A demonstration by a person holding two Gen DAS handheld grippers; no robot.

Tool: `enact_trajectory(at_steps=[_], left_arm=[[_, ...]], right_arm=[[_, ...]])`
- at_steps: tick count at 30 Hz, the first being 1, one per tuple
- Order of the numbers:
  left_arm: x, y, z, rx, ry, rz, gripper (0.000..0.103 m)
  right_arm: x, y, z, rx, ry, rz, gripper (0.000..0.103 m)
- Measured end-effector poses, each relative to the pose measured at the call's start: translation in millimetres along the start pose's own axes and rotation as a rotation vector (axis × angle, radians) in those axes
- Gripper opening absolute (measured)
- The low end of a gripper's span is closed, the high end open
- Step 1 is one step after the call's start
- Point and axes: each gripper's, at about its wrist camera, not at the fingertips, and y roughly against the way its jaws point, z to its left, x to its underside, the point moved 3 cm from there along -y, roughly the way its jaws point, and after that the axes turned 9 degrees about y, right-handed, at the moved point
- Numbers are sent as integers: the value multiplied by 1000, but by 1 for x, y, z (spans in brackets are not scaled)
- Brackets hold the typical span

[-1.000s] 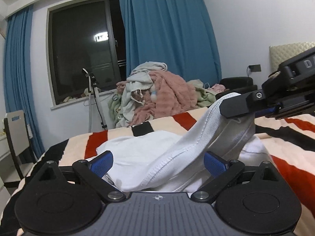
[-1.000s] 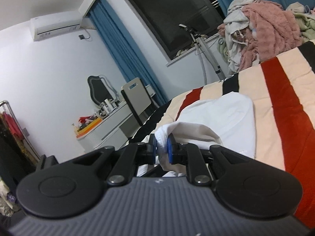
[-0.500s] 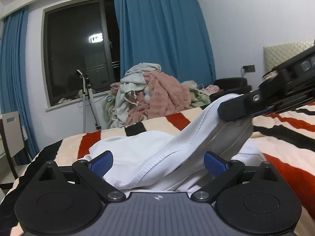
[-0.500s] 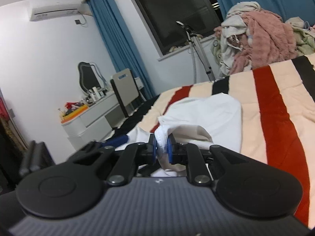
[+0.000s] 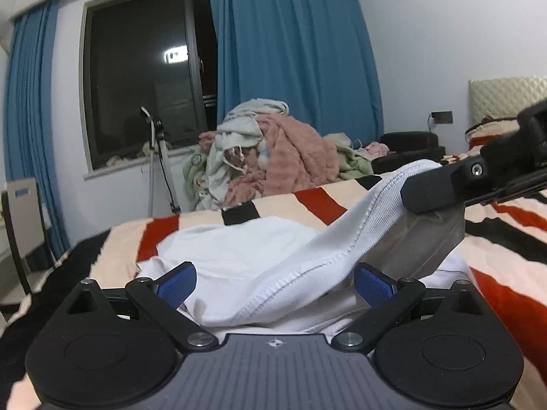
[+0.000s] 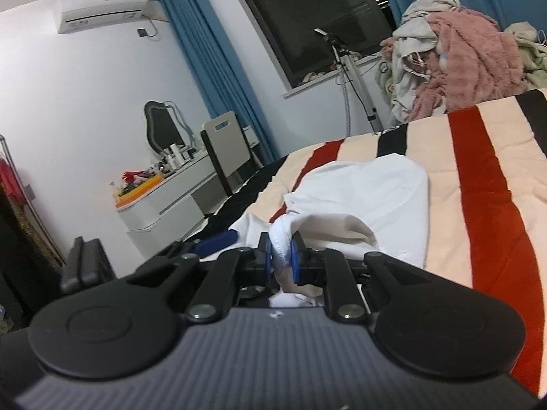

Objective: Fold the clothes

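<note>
A white garment (image 5: 246, 256) lies crumpled on the striped bed; it also shows in the right wrist view (image 6: 369, 188). My left gripper (image 5: 275, 282) is open, its blue pads on either side of the garment's ribbed hem, which runs between them. My right gripper (image 6: 281, 256) is shut on the garment's hem and holds it lifted off the bed. In the left wrist view the right gripper's finger (image 5: 437, 189) shows at the right, with the hem rising up to it.
The bed has a red, black and cream striped blanket (image 6: 478, 177). A heap of clothes (image 5: 270, 157) lies at its far side below the blue curtain. A tripod stand (image 5: 160, 164), a chair (image 6: 227, 150) and a cluttered dresser (image 6: 160, 191) stand beyond the bed's left edge.
The right gripper has kept its hold on the hem and shifted slightly with it. The left gripper stays open around the hem, with its view shifting a little.
</note>
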Motion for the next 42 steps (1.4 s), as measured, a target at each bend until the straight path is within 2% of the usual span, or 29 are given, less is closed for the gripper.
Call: enact_trajectory(at_steps=[5, 9, 12, 14, 16, 26, 29, 31, 35, 38, 40, 42], left_arm=[[-10, 9, 18, -136, 87, -106, 100], [-22, 24, 33, -198, 169, -194, 100], [-28, 29, 42, -244, 196, -202, 100], [-28, 27, 48, -275, 224, -179, 100], [-29, 22, 55, -260, 261, -141, 100], [-15, 36, 1, -6, 56, -137, 101], [-8, 23, -17, -4, 10, -115, 101], [-7, 12, -13, -62, 43, -103, 99], [-11, 7, 21, -183, 218, -96, 100], [-14, 11, 43, -263, 300, -112, 101], [-18, 14, 54, -326, 305, -128, 101], [-20, 21, 61, -358, 321, -146, 101]], right_arm=[[0, 3, -4, 25, -3, -17, 15], [-1, 4, -10, 69, -16, -33, 15], [-1, 5, -14, 103, -26, -46, 15], [-1, 6, -17, 125, -33, -54, 15], [-2, 6, -18, 135, -34, -62, 15], [-8, 14, -8, 86, 4, -101, 15], [-9, 16, -4, 71, 15, -113, 15], [-10, 17, -2, 61, 23, -121, 15], [-10, 14, 3, 63, 62, -115, 15], [-10, 12, 7, 64, 92, -109, 15], [-9, 12, 9, 91, 114, -113, 15], [-9, 13, 9, 134, 136, -123, 15]])
